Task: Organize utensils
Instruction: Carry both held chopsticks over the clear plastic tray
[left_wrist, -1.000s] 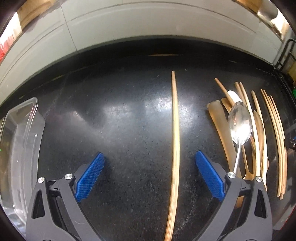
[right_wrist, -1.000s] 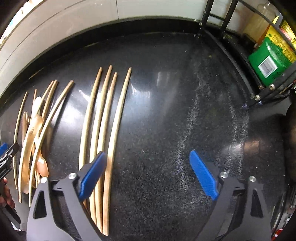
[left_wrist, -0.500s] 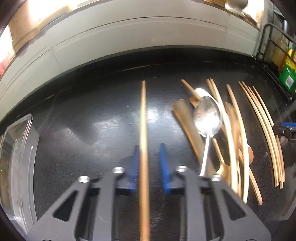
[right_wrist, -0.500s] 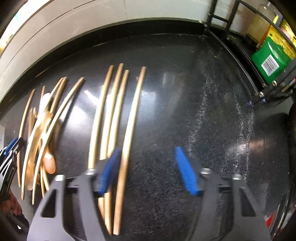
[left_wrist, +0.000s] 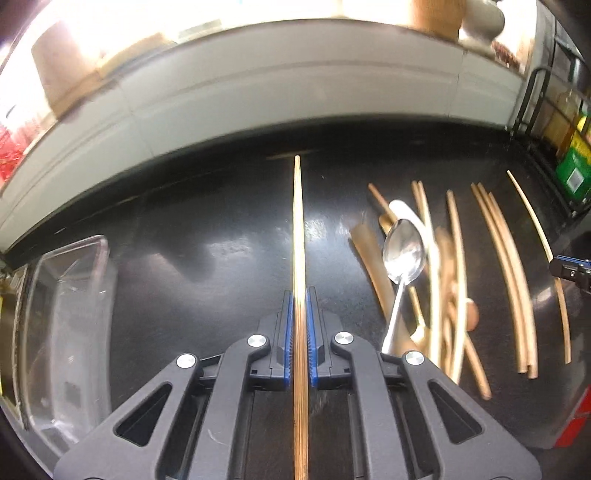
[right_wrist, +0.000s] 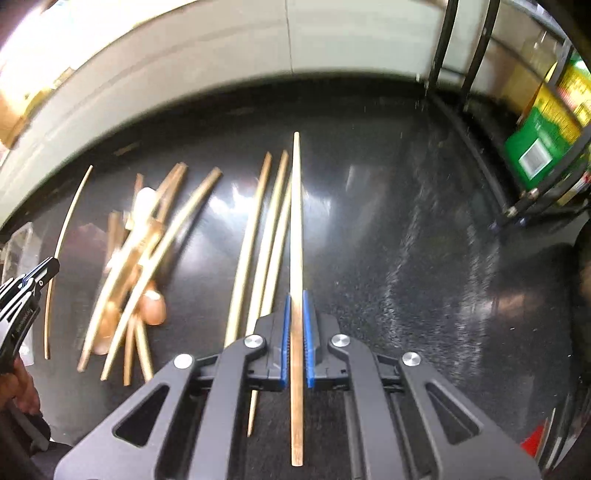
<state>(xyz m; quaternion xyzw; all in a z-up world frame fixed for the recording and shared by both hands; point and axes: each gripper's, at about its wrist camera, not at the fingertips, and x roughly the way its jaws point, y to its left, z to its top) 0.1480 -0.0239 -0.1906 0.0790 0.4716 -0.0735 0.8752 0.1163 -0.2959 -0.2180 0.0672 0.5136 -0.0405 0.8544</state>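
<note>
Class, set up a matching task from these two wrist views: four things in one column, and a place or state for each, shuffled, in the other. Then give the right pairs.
Things
1. left hand-held gripper
2. metal spoon
3. clear plastic container
4. green package

Places or states
A. on the black wire rack
B. atop the pile of wooden utensils
C. shut on a chopstick
D. at the counter's left edge

Pairs: 1-C, 2-B, 3-D, 4-A

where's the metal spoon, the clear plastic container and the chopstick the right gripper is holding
metal spoon (left_wrist: 403, 252), left wrist view, on its bowl
clear plastic container (left_wrist: 96, 246), left wrist view, on its far rim corner
chopstick in the right gripper (right_wrist: 296, 221), right wrist view, on the shaft ahead of the pads
</note>
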